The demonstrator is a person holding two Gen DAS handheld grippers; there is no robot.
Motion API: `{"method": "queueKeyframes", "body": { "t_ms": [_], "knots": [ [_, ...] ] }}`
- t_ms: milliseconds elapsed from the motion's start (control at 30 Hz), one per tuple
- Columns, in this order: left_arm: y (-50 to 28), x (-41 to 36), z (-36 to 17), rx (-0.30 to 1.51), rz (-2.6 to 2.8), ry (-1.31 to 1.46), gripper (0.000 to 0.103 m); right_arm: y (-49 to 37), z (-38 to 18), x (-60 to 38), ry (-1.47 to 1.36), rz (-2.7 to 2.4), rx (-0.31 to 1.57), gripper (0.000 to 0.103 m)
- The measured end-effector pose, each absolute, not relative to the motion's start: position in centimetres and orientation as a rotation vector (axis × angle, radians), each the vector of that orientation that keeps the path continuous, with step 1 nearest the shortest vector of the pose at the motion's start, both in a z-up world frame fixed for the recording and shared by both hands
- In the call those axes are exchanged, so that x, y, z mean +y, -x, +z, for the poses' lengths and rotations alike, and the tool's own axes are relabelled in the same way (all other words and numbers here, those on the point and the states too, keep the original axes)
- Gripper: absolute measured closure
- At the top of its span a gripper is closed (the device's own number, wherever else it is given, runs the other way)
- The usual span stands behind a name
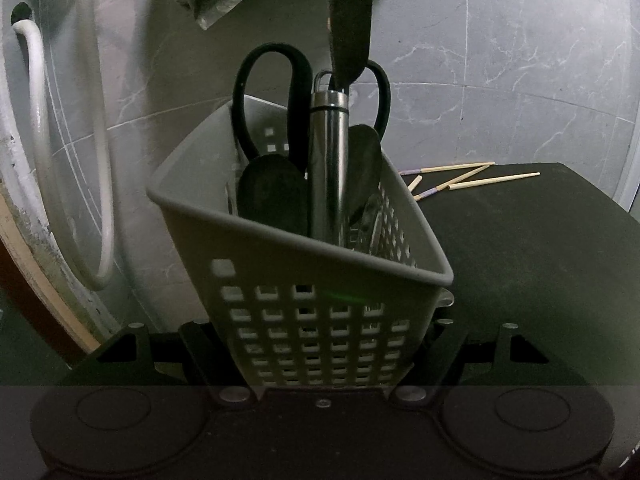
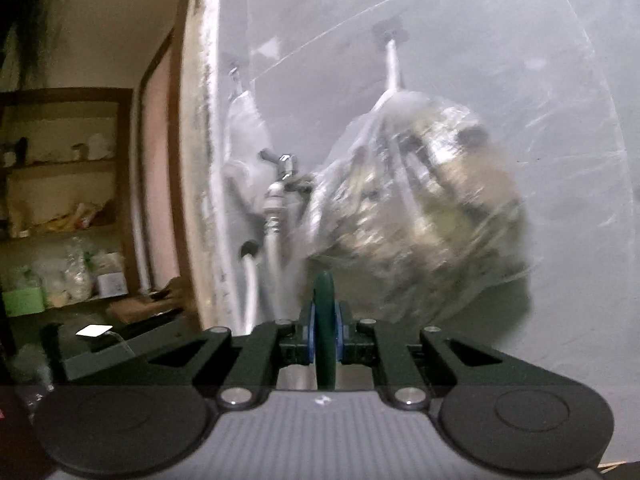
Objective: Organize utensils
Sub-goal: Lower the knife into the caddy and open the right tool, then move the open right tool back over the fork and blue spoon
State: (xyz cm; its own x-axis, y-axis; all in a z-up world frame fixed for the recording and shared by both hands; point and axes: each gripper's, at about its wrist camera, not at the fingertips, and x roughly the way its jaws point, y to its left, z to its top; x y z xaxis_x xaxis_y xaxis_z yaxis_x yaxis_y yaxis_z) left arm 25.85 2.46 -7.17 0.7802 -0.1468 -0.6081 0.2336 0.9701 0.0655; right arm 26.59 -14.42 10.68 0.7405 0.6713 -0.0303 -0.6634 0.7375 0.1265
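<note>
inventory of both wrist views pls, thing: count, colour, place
utensil basket: 1, grey, perforated, clamped in the left gripper, front centre
scissors: 1, black handles, standing in the basket
metal cylinder tool: 1, silver, upright in the basket
dark spoon-like utensils: 2 visible, black, in the basket
black handle: 1, hanging down from above the basket
wooden sticks: several, pale, on the dark counter behind the basket
hose: white, along the left wall
tap: 1, metal, on the wall
plastic bags: 2, clear, hanging on the wall
shelves: brown, cluttered, far left
green handle: 1, thin, between the right pads
left gripper: black, shut on the basket
right gripper: black, blue pads, shut on the green handle
</note>
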Motion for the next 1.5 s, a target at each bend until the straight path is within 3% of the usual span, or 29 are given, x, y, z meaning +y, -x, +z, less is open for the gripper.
{"method": "queueKeyframes", "body": {
  "t_ms": [433, 667, 733, 800, 933, 1000, 1100, 1200, 1500],
  "knots": [
    [-25.9, 2.5, -7.2, 0.644, -0.207, -0.140, 0.026, -26.1, 9.0, -12.4, -0.100, 0.815, 0.170, 0.092],
    [-25.9, 2.5, -7.2, 0.643, -0.207, -0.140, 0.026, -26.9, 6.1, -11.6, -0.048, 0.820, 0.323, 0.090],
    [-25.9, 2.5, -7.2, 0.643, -0.208, -0.140, 0.026, -27.0, 5.4, -11.6, -0.036, 0.815, 0.364, 0.082],
    [-25.9, 2.5, -7.2, 0.646, -0.208, -0.138, 0.026, -27.0, 4.9, -11.9, -0.044, 0.805, 0.386, 0.058],
    [-26.0, 2.7, -7.2, 0.647, -0.208, -0.135, 0.026, -26.8, 4.7, -13.7, -0.085, 0.773, 0.380, 0.039],
    [-25.9, 2.7, -7.2, 0.649, -0.207, -0.135, 0.026, -27.1, 4.6, -14.8, -0.111, 0.734, 0.380, 0.021],
    [-25.9, 2.9, -7.1, 0.655, -0.203, -0.134, 0.026, -27.6, 3.8, -16.8, -0.138, 0.645, 0.399, 0.009],
    [-25.7, 3.1, -7.0, 0.664, -0.194, -0.133, 0.026, -28.4, 2.2, -18.5, -0.147, 0.531, 0.461, 0.003],
    [-25.4, 3.1, -6.6, 0.693, -0.137, -0.126, 0.026, -32.2, -5.6, -20.9, -0.194, 0.336, 0.814, 0.001]
  ]
}}
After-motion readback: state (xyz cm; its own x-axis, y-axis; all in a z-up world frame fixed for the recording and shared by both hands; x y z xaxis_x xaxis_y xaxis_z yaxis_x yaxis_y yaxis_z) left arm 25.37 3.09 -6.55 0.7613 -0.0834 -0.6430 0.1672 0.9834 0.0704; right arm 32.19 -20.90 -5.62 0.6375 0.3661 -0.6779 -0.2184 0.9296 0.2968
